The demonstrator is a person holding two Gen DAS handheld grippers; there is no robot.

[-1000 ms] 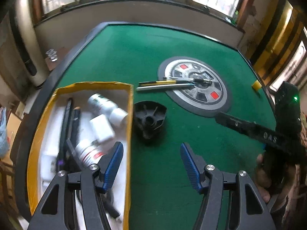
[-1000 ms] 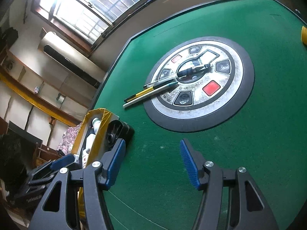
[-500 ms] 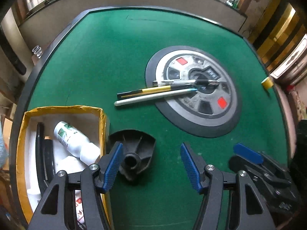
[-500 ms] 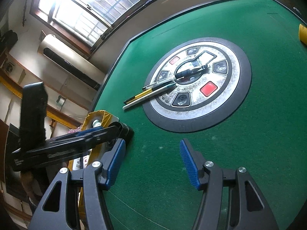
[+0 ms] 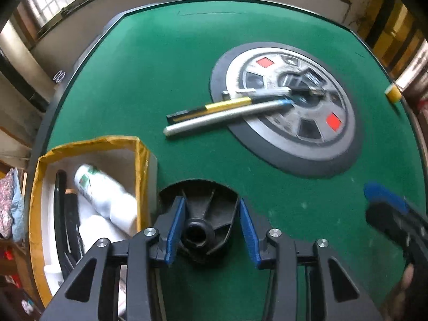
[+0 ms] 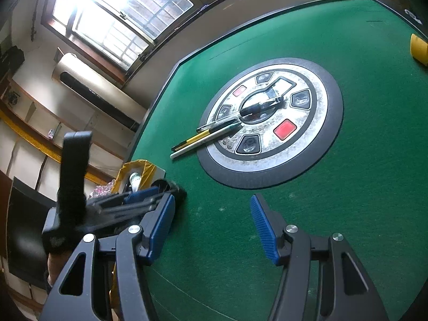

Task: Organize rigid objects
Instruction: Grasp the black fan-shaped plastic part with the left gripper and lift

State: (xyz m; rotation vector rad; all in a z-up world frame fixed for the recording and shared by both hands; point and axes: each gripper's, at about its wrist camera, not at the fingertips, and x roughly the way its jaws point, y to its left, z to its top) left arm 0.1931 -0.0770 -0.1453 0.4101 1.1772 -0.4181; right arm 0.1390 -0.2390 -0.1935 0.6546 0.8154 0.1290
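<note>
The left tool [image 5: 211, 227], its jaws just closing, straddles the black ribbed plastic disc [image 5: 199, 208]; whether the pads press is unclear. Right tool [image 6: 211, 227] gapes empty.

The left wrist camera looks steeply down along its own fingers, close above the green table [image 5: 160, 80], with the black ribbed part [image 5: 199, 214] at bottom centre and the yellow-rimmed box [image 5: 88, 144] at lower left. The right wrist camera sits lower and more slanted, facing across the table [image 6: 361, 174] toward the windows [image 6: 120, 18] at upper left. Both views share the round centre panel [image 5: 334, 160] [image 6: 267, 174] and the pens [image 5: 222, 115] [image 6: 203, 136] lying across it. Each camera also catches the other gripper (blurred): lower right in the left view [image 5: 393, 214], lower left in the right view [image 6: 107, 208].
</note>
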